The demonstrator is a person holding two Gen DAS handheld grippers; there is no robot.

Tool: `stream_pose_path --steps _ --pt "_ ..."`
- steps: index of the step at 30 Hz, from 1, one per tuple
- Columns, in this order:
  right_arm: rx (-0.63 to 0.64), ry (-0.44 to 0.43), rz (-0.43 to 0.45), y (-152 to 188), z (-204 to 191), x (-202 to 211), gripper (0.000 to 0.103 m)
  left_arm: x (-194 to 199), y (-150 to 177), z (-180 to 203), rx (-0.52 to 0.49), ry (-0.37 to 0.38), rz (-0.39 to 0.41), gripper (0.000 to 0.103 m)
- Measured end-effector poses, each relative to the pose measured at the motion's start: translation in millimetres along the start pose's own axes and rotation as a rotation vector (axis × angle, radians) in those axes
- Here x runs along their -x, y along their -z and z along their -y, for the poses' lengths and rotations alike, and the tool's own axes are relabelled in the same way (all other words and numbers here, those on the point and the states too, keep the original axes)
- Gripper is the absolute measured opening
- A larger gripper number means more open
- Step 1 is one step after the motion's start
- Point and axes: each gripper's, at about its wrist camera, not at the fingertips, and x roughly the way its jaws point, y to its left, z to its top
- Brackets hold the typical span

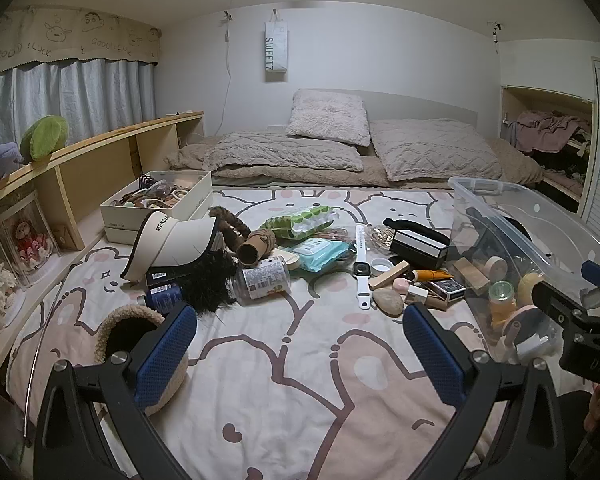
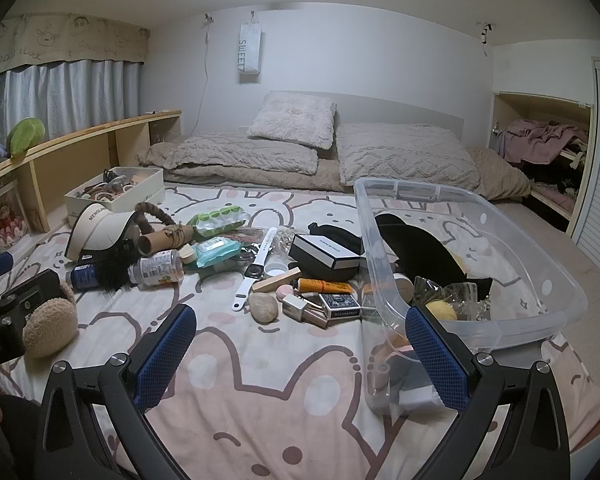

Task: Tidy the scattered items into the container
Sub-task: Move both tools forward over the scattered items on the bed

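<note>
Presently both grippers, left gripper (image 1: 300, 344) and right gripper (image 2: 300, 344), stand spread and empty; the smooth tan oval stone (image 2: 264, 307) lies ahead, nearer the right, beside the clear plastic container (image 2: 540, 312).

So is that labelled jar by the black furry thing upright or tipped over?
Tipped over. The jar lies on its side on the bedsheet, label facing up.
</note>
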Motion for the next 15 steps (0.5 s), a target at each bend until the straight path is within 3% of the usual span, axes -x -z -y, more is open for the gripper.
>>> stream_pose_path --steps 15 --pt "-0.003 -0.013 -0.008 1.1 -0.1 -3.9 0.103 1.9 2.5 -0.5 -0.002 -0.001 -0.001 0.103"
